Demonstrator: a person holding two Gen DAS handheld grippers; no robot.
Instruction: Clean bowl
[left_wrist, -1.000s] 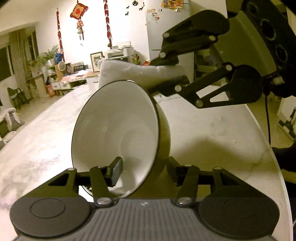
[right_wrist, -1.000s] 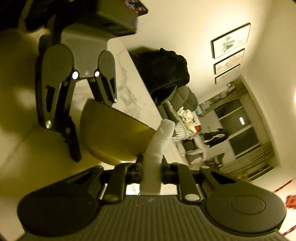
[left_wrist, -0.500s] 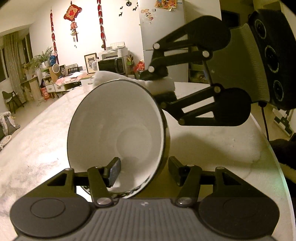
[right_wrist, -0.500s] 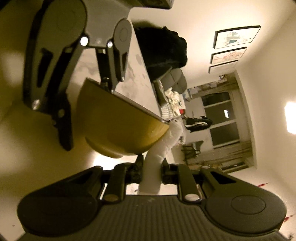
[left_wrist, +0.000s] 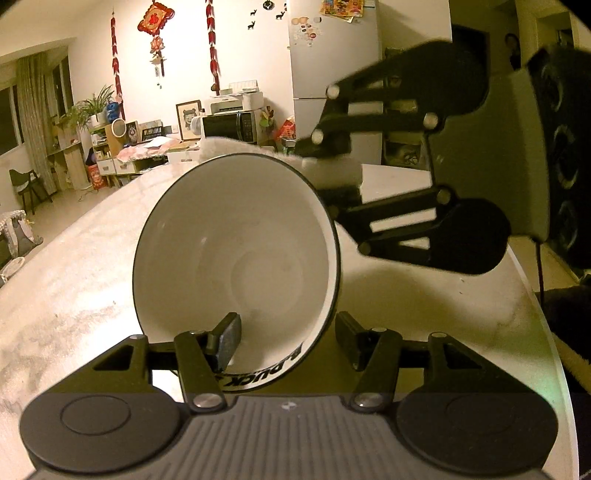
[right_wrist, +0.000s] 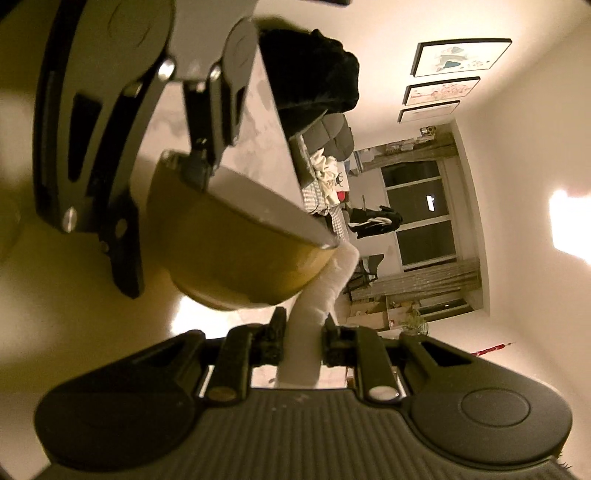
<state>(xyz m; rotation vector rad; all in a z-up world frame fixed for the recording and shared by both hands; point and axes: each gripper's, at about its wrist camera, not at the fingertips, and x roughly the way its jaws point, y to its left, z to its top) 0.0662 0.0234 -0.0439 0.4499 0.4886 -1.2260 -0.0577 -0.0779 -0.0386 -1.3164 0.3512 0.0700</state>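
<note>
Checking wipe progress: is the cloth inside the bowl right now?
No, the cloth sits behind the bowl's top rim; its white inside is bare.

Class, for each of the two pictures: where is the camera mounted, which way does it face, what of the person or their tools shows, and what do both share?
Left wrist: sits on the left gripper, looking along the pale marble table into the white-lined, yellow-outside ceramic bowl clamped by its rim; a dark sleeve shows.
Right wrist: sits on the right gripper, rolled sideways, facing the bowl's yellow outside; its fingers pinch a white folded cloth.
Shared: bowl, cloth, and each shows the other gripper.
</note>
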